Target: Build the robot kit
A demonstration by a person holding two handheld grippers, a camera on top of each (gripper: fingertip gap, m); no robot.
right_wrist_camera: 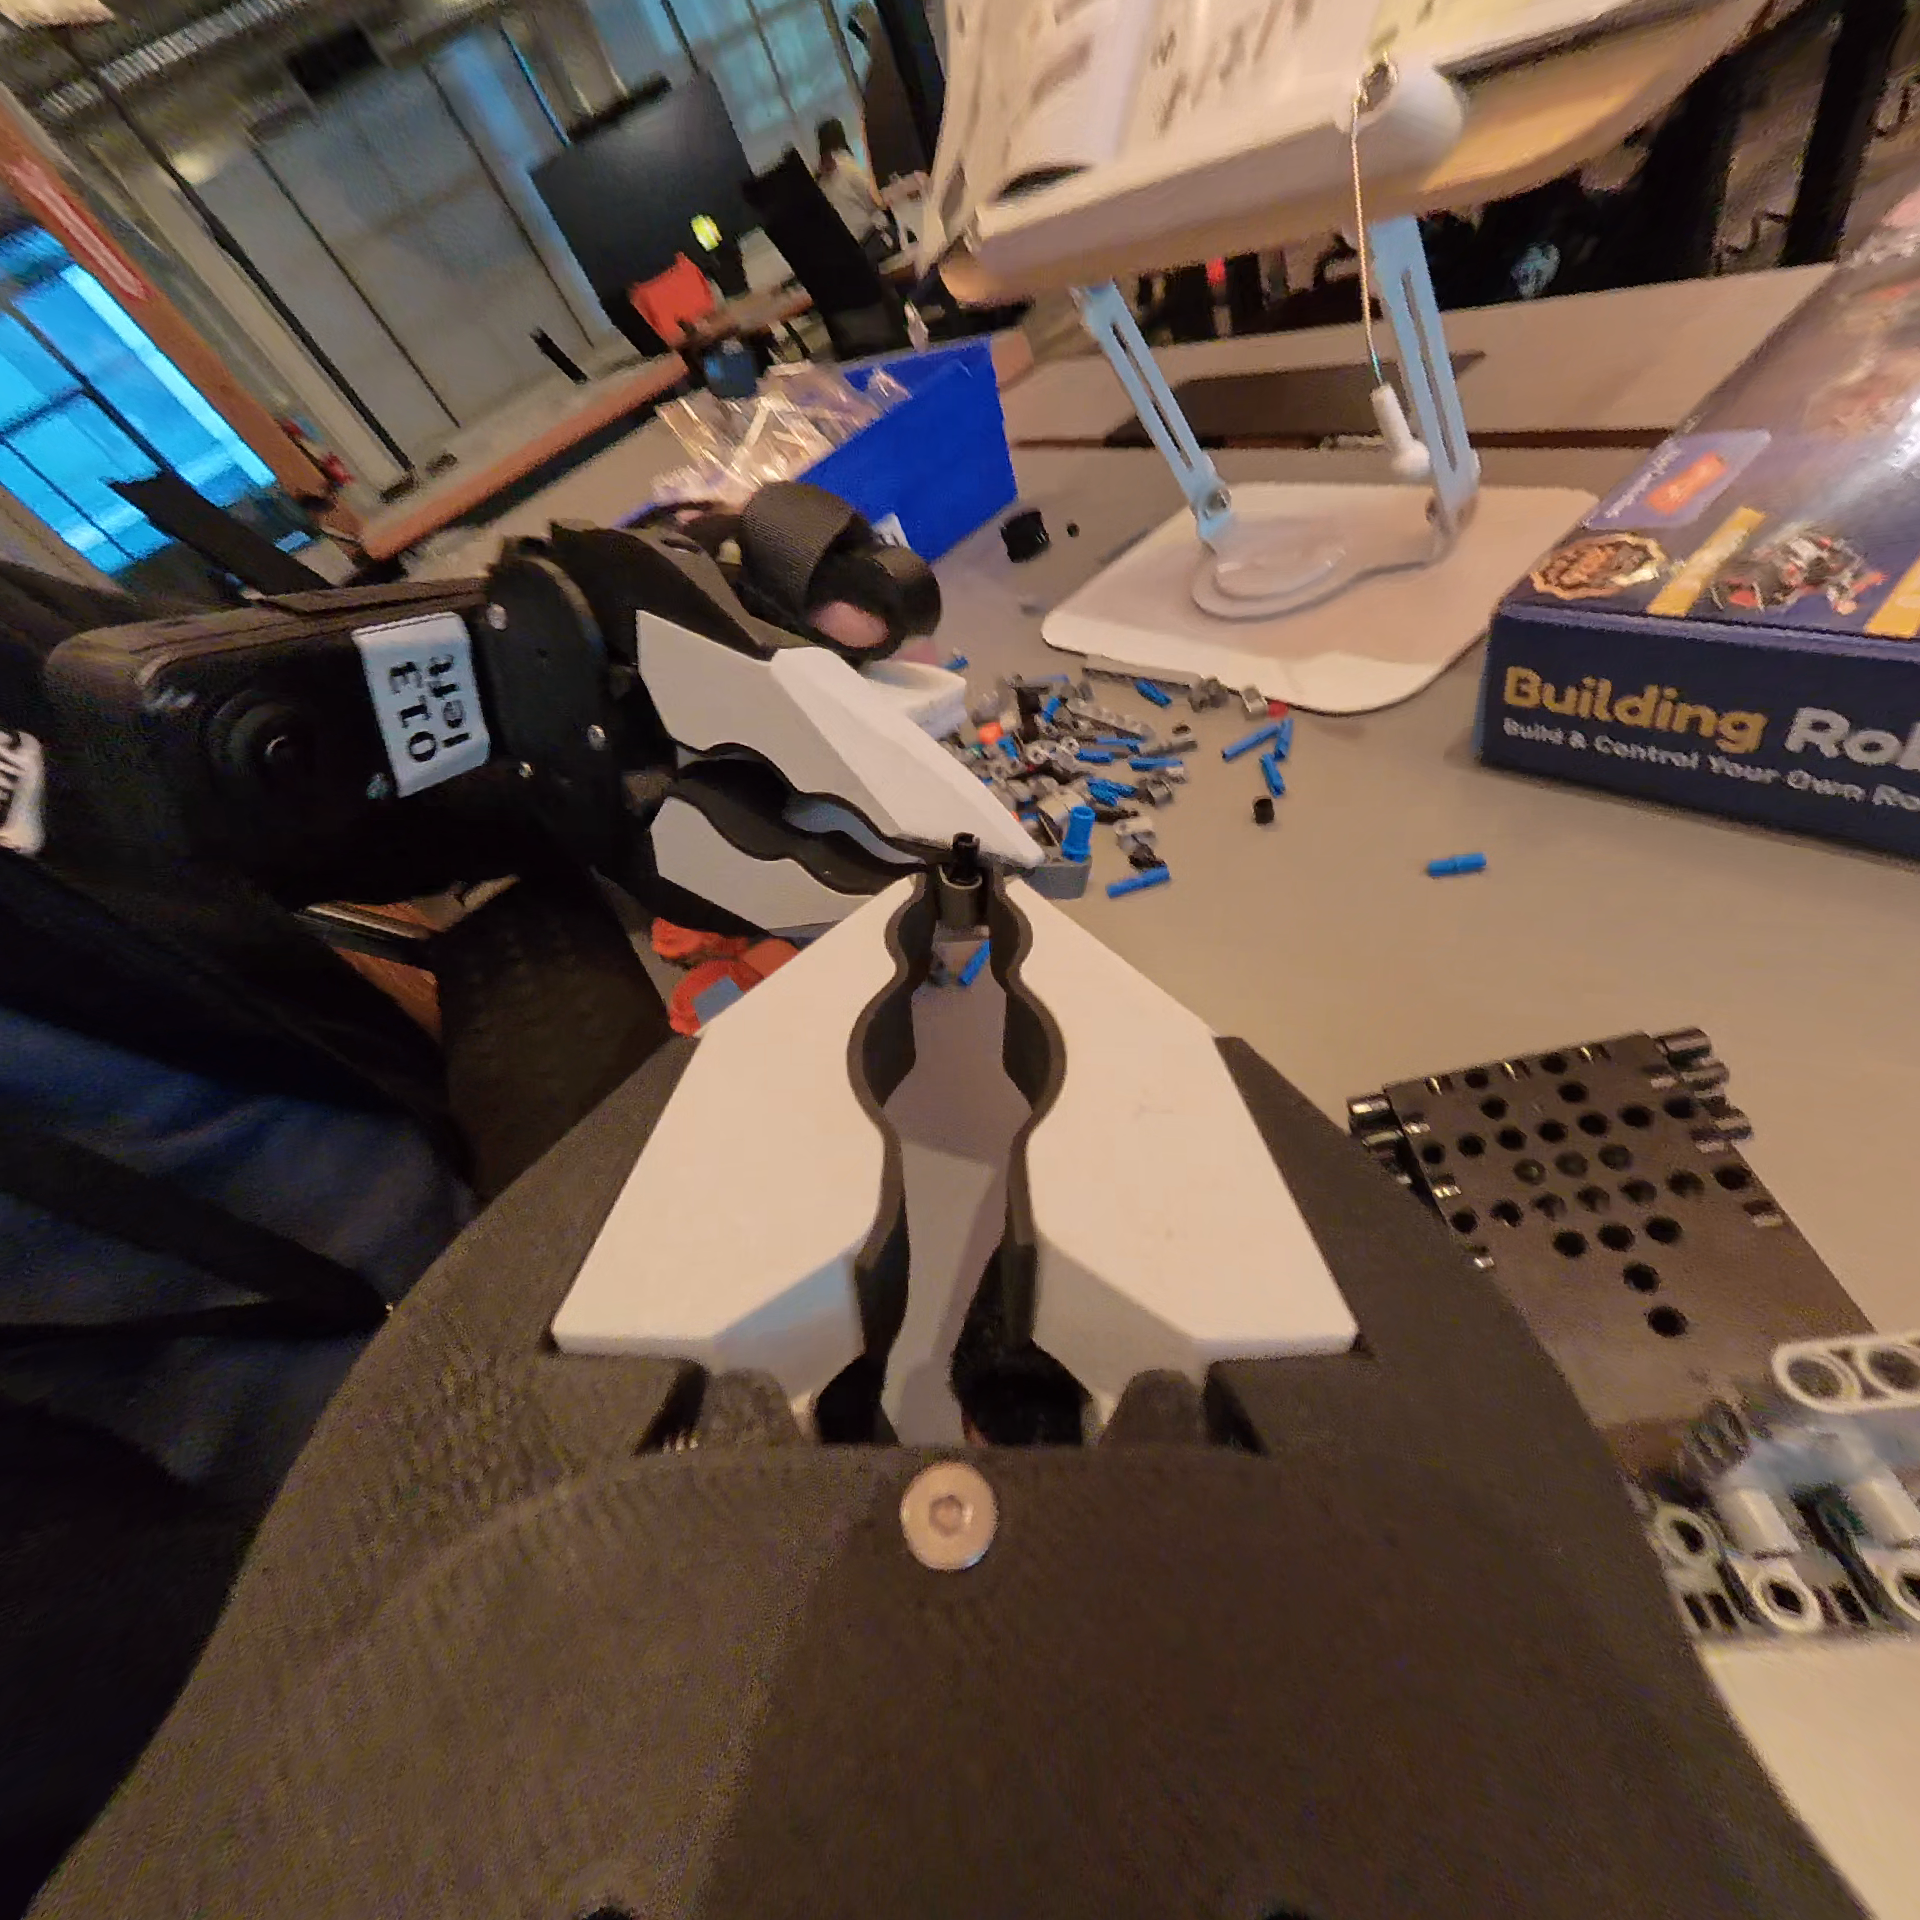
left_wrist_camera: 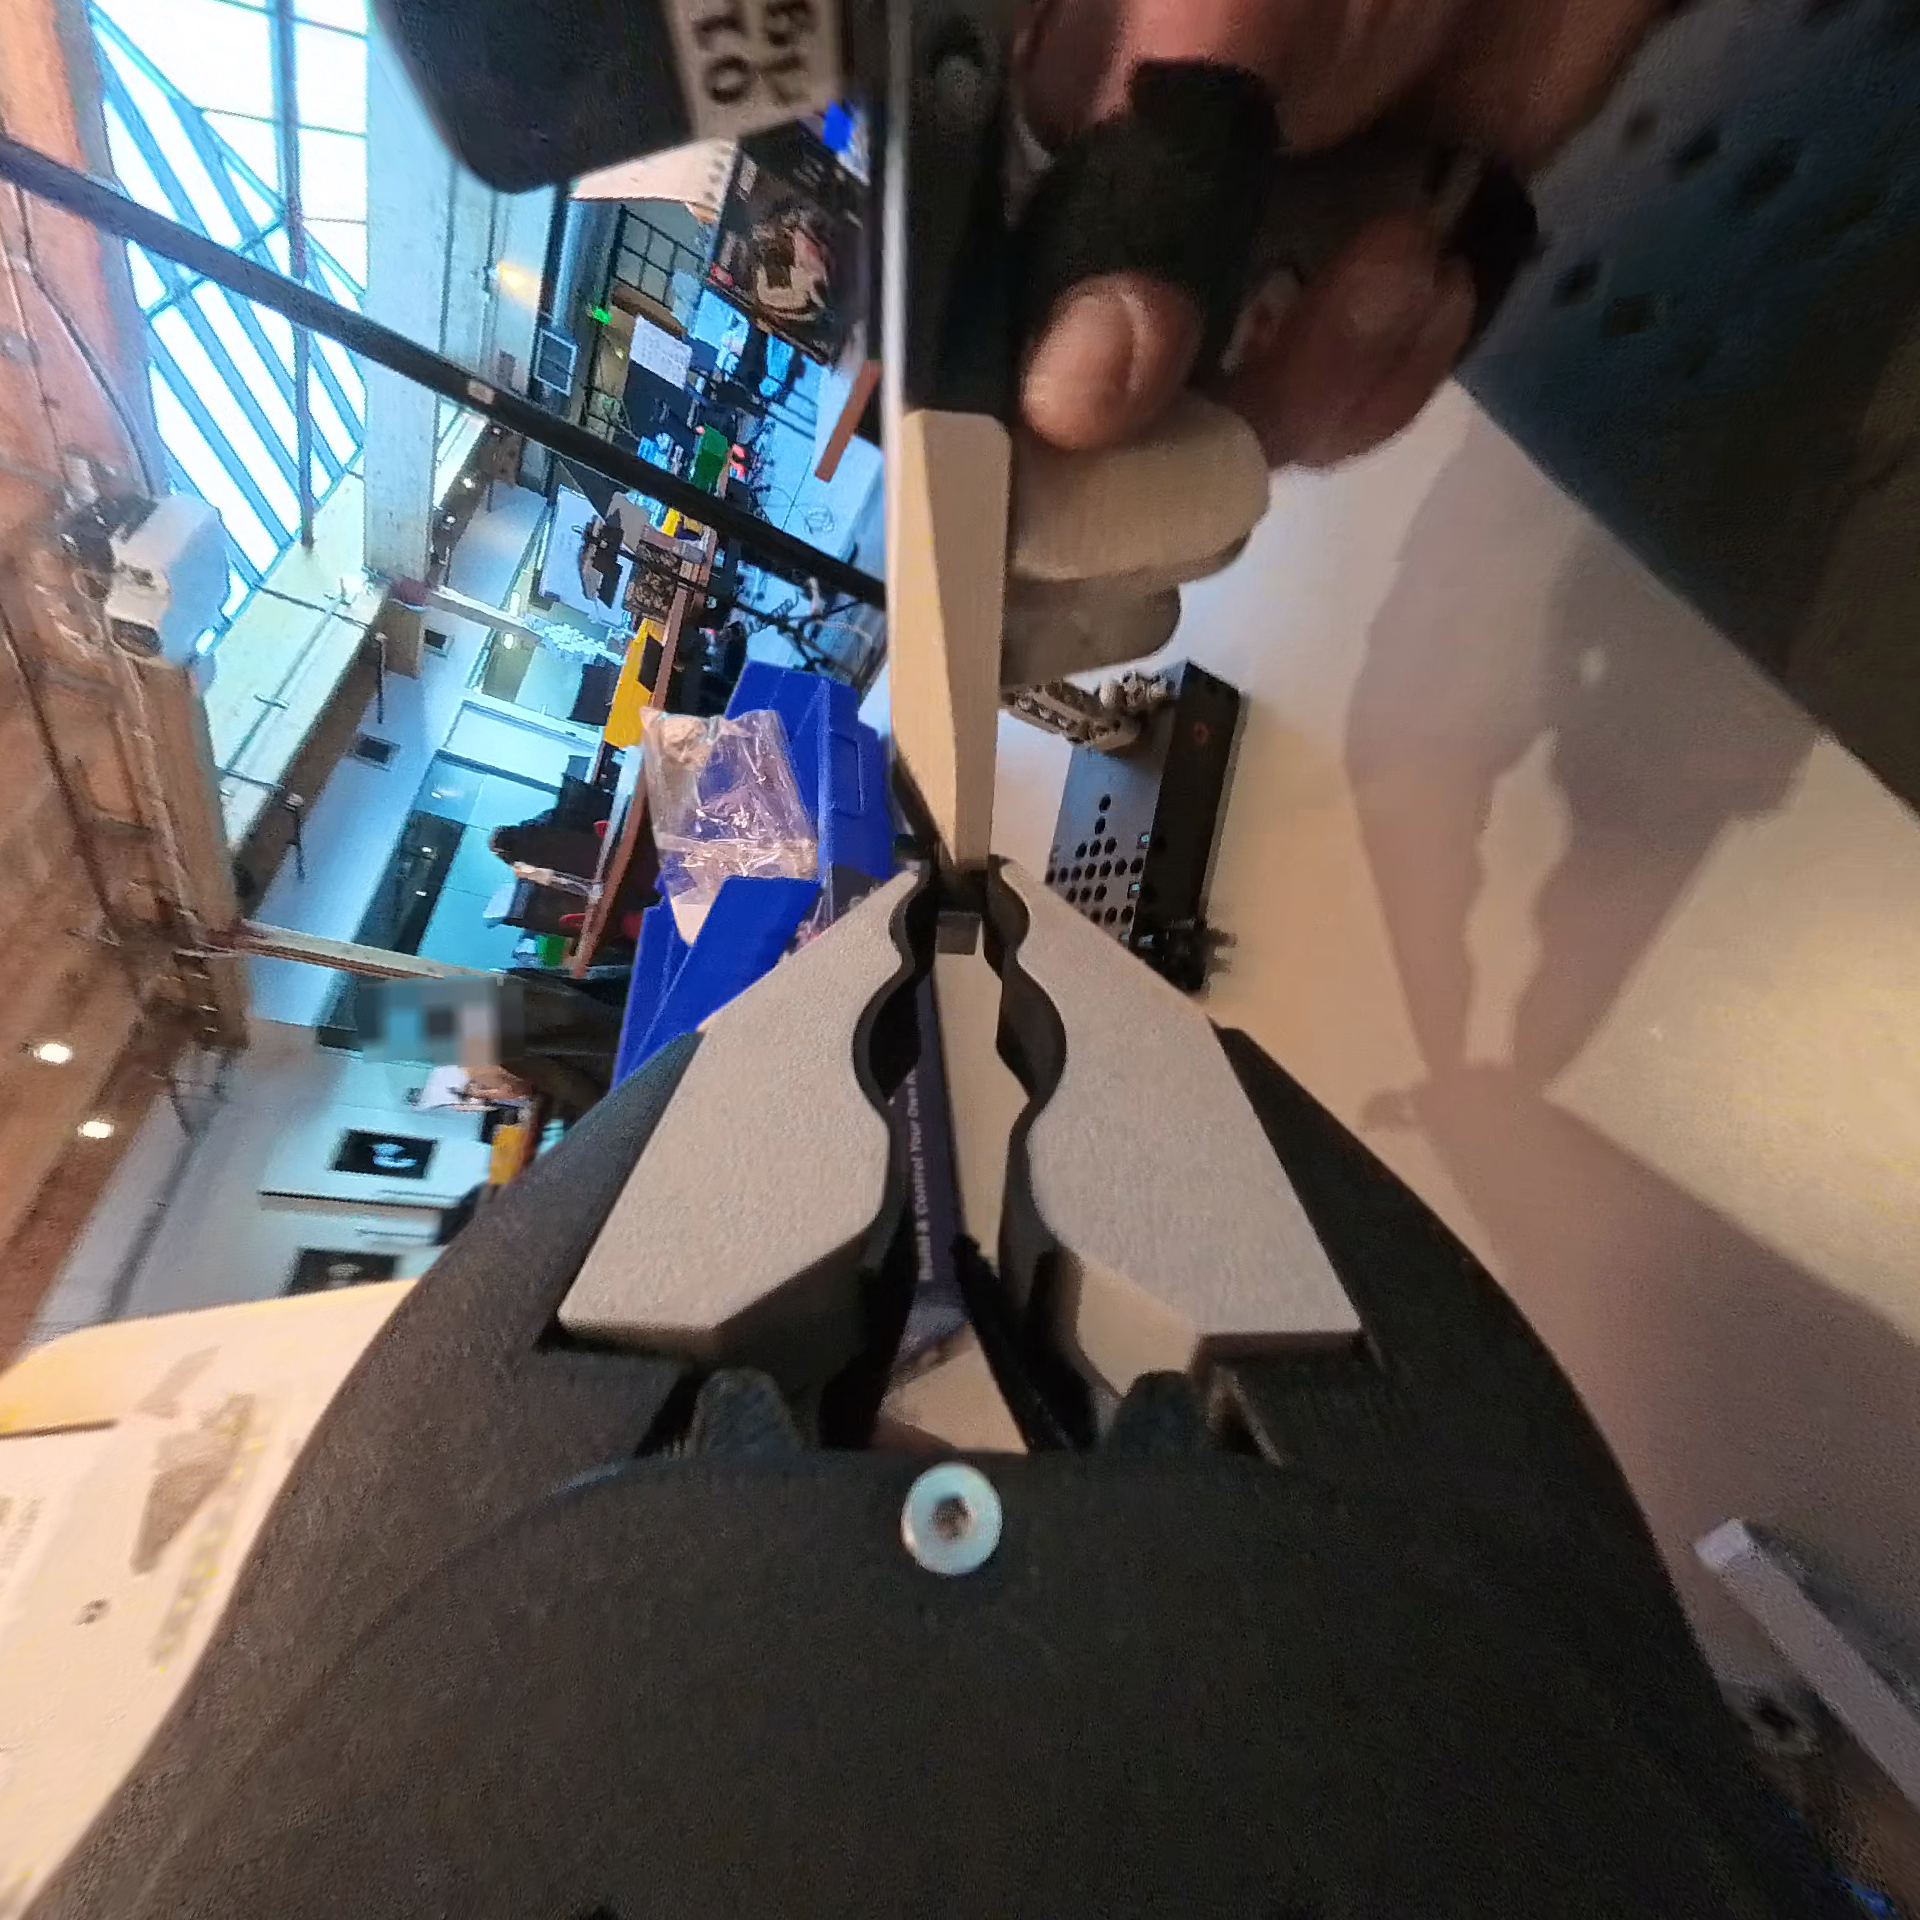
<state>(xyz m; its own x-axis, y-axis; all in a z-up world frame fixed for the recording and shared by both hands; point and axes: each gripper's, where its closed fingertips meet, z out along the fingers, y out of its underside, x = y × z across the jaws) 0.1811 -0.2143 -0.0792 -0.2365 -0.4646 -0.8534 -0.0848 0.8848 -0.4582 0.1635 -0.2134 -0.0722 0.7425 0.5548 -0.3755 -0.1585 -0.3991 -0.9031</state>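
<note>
Here both hand-held grippers (right_wrist_camera: 961, 899) pinch an upright black pin (right_wrist_camera: 958, 891).

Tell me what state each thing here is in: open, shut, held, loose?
Right gripper: shut on small black peg.
Left gripper: shut on the peg's other end.
Blue bin: open, holding clear bags.
Loose blue and grey pieces: scattered on the table.
Black perforated plate: lying flat.
Kit box: closed.

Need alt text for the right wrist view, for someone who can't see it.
The right tool pinches a small black pin at its tips, meeting the left tool over a grey table. Loose blue and grey building pieces lie behind; a black perforated plate sits right.
</note>
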